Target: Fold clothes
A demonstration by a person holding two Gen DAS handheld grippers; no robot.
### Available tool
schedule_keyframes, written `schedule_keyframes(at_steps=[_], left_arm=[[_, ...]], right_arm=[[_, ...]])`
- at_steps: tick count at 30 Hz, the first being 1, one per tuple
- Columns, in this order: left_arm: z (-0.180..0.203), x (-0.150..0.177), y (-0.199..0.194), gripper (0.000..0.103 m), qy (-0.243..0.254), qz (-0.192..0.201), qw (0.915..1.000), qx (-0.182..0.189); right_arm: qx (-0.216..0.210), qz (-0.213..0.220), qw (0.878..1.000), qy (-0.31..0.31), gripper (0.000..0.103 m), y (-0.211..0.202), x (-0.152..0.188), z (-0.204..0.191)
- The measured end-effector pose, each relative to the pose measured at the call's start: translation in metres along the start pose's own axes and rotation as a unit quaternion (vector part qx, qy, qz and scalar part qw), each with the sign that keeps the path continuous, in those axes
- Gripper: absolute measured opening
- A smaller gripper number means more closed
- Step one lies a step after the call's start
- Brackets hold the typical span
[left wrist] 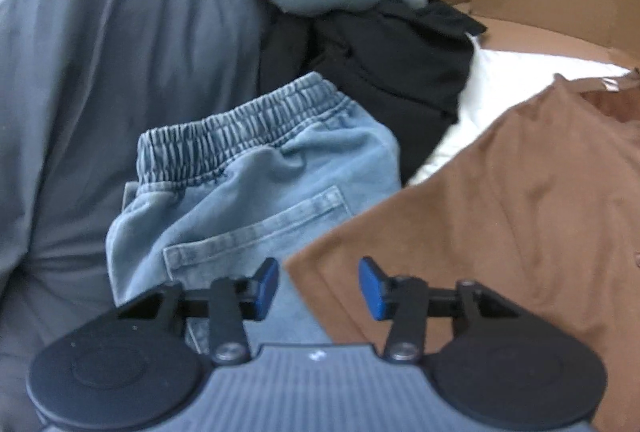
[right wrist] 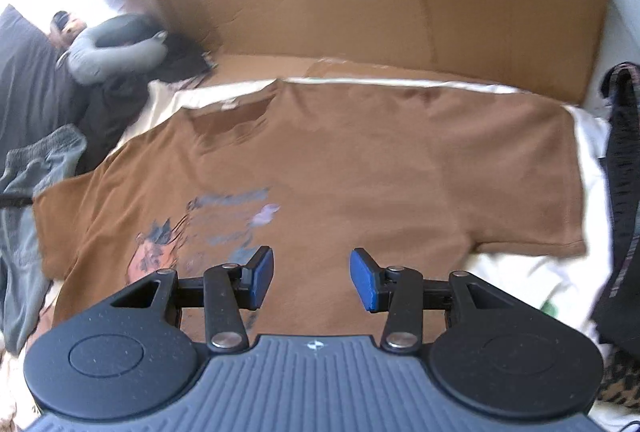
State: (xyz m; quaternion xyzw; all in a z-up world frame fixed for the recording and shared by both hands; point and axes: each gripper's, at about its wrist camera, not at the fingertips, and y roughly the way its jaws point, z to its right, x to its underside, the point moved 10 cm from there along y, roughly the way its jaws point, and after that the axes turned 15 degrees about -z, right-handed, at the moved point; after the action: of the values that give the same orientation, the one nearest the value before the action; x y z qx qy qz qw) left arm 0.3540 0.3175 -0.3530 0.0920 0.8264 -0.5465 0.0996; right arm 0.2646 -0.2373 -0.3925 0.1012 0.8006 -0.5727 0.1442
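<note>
A white bed sheet [right wrist: 516, 272] backed by flattened cardboard [right wrist: 400, 0] carries my brown T-shirt [right wrist: 360, 160], spread flat, print up. Both tongs, left [left wrist: 319, 288] and right [right wrist: 312, 278], hang spread, holding nothing. I'd pinch the sleeve corner [left wrist: 304, 268] beside the denim shorts [left wrist: 256, 184] cleanly, one layer only, then fold inward evenly.

Two close downward tool-mounted views, both over the brown shirt [right wrist: 360, 160].

Brown T-shirt [right wrist: 360, 168]: chest print [right wrist: 224, 224] ahead-left of right gripper blurred, illegible. Denim shorts [left wrist: 256, 192]: lower part hidden beneath left gripper [left wrist: 319, 288] and shirt sleeve.
</note>
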Motion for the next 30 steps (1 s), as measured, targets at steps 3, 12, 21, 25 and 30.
schedule_keyframes(at_steps=[3,12,21,25,30], left_arm=[[-0.007,-0.001,0.011,0.032,-0.002,-0.004,1.0,-0.002],[-0.011,0.003,0.034,0.028,-0.013,-0.021,0.9995,0.02],[-0.014,0.007,0.049,0.028,-0.025,-0.018,0.9995,0.01],[-0.013,0.008,0.047,0.016,-0.024,-0.019,0.9991,0.029],[-0.014,0.009,0.028,0.006,-0.016,-0.003,0.9992,0.036]], right_arm=[[-0.012,-0.009,1.0,-0.001,0.05,0.007,0.011,-0.014],[-0.015,-0.03,0.999,-0.015,0.05,0.013,0.035,-0.029],[-0.027,-0.039,0.998,-0.033,0.05,0.023,0.034,-0.054],[-0.039,-0.047,0.998,-0.032,0.05,0.034,0.039,-0.073],[-0.052,-0.058,0.996,-0.04,0.05,0.043,0.047,-0.095]])
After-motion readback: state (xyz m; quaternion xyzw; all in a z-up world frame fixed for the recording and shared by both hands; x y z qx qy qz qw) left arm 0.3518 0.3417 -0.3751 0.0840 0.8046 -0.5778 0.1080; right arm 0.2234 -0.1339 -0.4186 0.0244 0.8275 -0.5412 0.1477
